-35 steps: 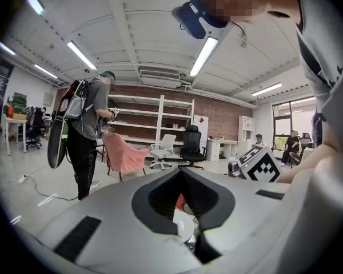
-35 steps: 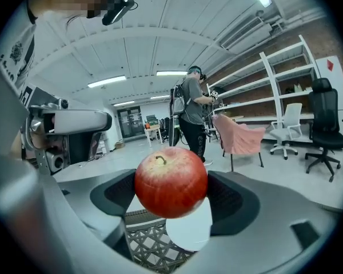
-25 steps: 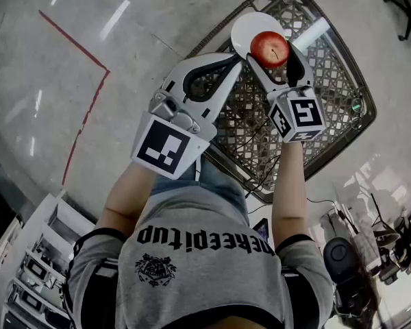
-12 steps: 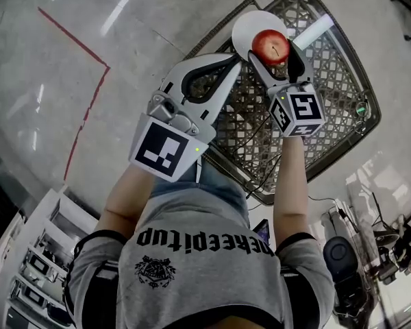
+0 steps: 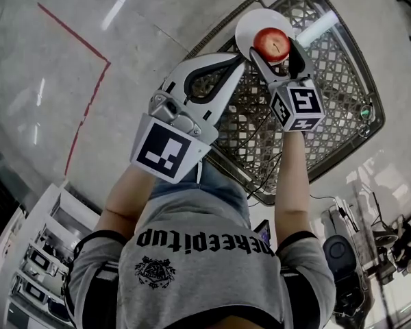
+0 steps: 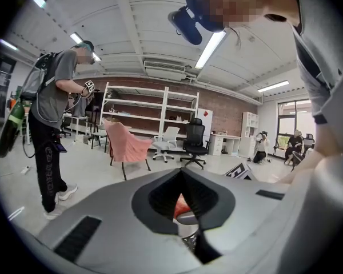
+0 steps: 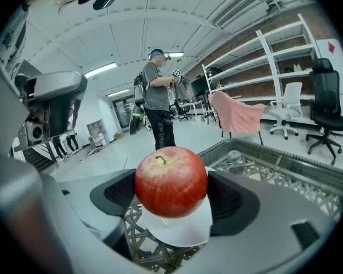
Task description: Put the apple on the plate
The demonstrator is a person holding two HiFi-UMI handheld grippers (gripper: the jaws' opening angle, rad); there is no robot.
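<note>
Lattice-woven table (image 5: 329, 81), perhaps glass-topped, white plate (image 5: 246, 25) at its far corner

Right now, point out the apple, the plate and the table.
apple (image 5: 271, 44), head view, its red top
plate (image 5: 245, 29), head view, bare white left edge
table (image 5: 335, 81), head view, bare lattice top

The apple (image 5: 272, 44) is round and glossy red, with paler yellowish streaks near the top and a short brown stem pointing up. It sits upright between the two jaws of the right gripper (image 5: 278, 46), each dark pad pressed against one of its sides. In the right gripper view the apple (image 7: 171, 181) fills the gap between the jaws. The plate (image 5: 248, 25) is plain white, round and flat, lying directly under the apple and past the jaw tips. Whether the apple's underside touches the plate (image 7: 186, 231) cannot be told. The plate's far edge reaches beyond the gripper.
</note>
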